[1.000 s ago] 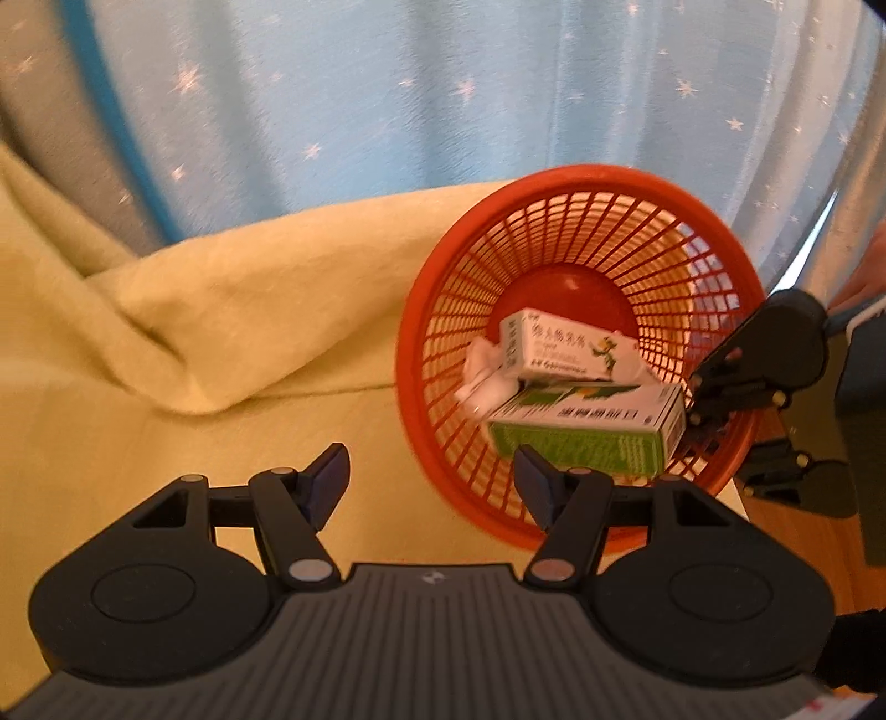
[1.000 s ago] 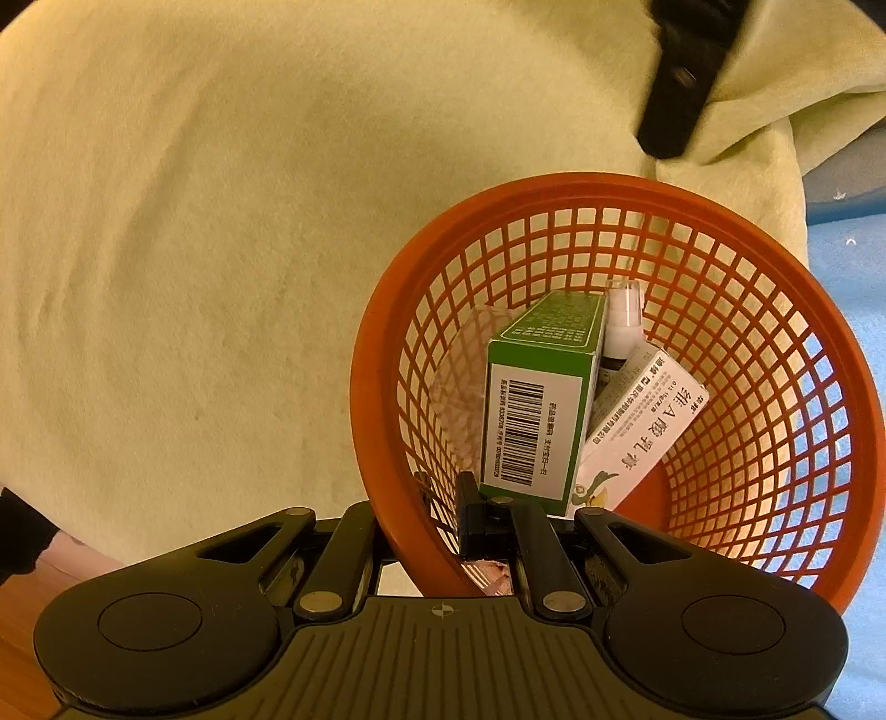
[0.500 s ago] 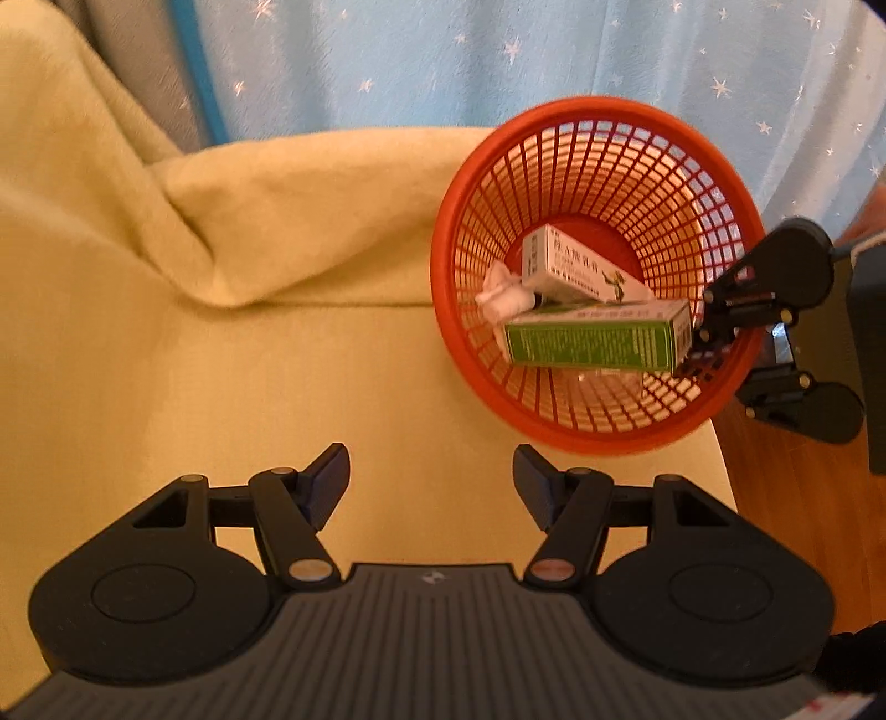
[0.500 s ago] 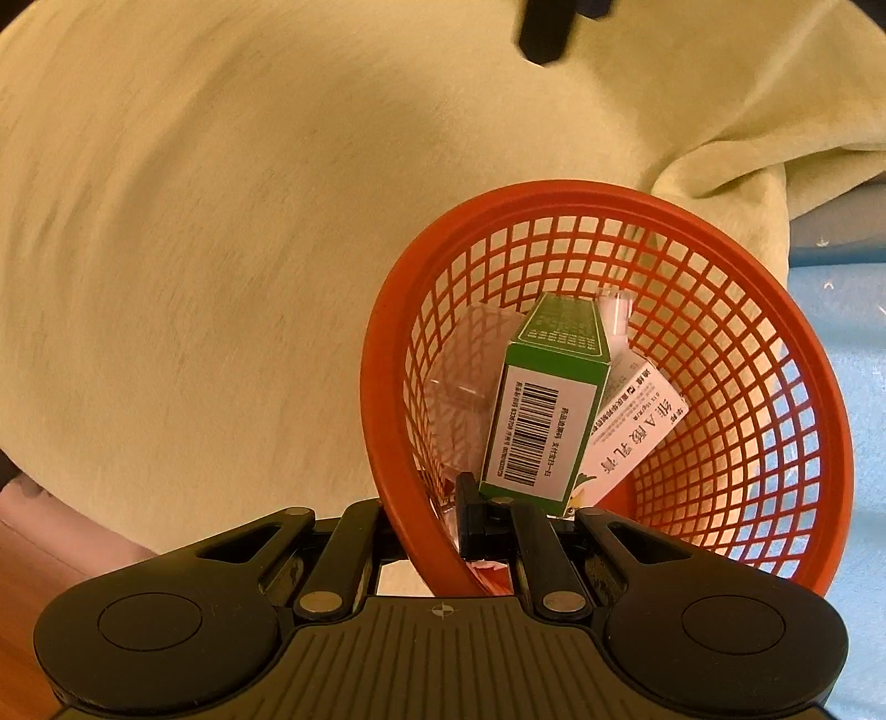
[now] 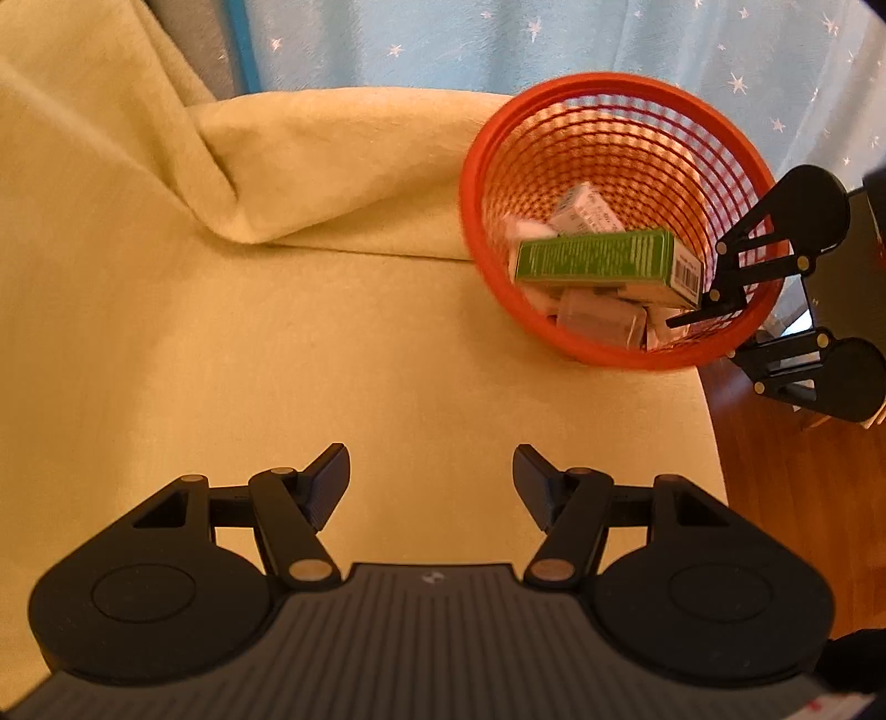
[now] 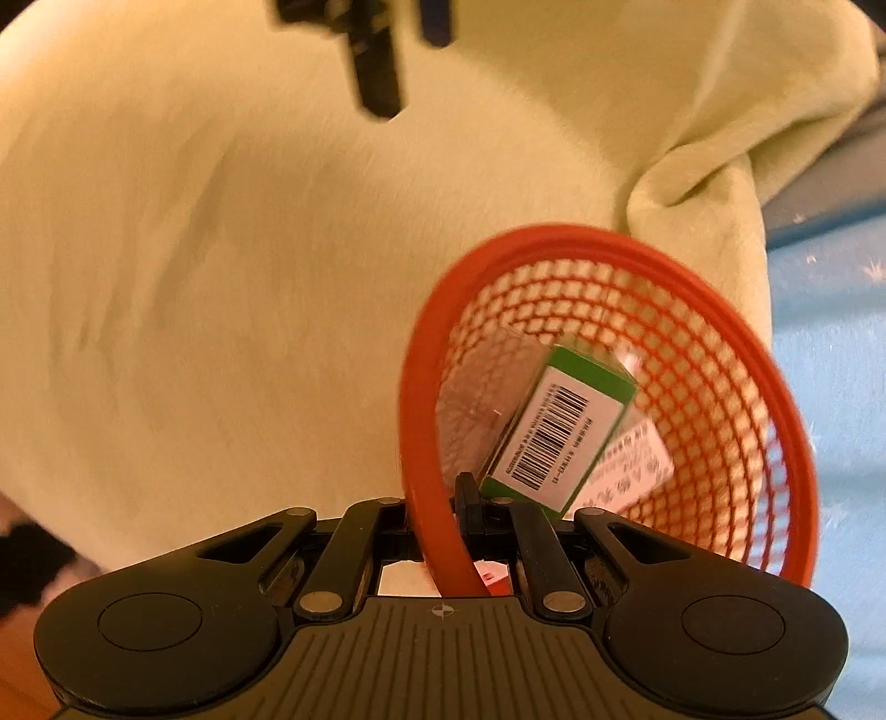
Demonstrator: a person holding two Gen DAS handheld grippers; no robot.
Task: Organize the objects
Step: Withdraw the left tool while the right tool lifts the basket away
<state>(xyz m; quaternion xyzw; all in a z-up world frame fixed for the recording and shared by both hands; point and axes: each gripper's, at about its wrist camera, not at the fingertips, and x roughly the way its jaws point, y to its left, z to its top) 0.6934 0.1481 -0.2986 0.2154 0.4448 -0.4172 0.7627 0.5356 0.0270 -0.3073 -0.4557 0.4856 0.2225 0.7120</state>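
Your right gripper (image 6: 443, 515) has its fingers clamped on the rim of the orange basket (image 5: 620, 354) at the tabletop's edge; it looks light and flexible, so keep it level or the green box (image 5: 595, 261) slides; your left gripper (image 5: 432, 476) gapes wide, empty.

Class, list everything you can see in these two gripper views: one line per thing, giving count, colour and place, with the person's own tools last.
Basket: one, orange mesh, at the cloth's far right edge, tilted.
Green box: one, green with a white barcode end, inside the basket, on top.
White box: one, white with print, in the basket behind the green box.
Clear container: one, see-through, in the basket under the green box; blurred.
Cloth: one, pale yellow, covering the surface, folded at the back.
Curtain: one, light blue with stars, behind.
Left gripper: one, black, open over the cloth.
Right gripper: one, black, shut on the basket rim.
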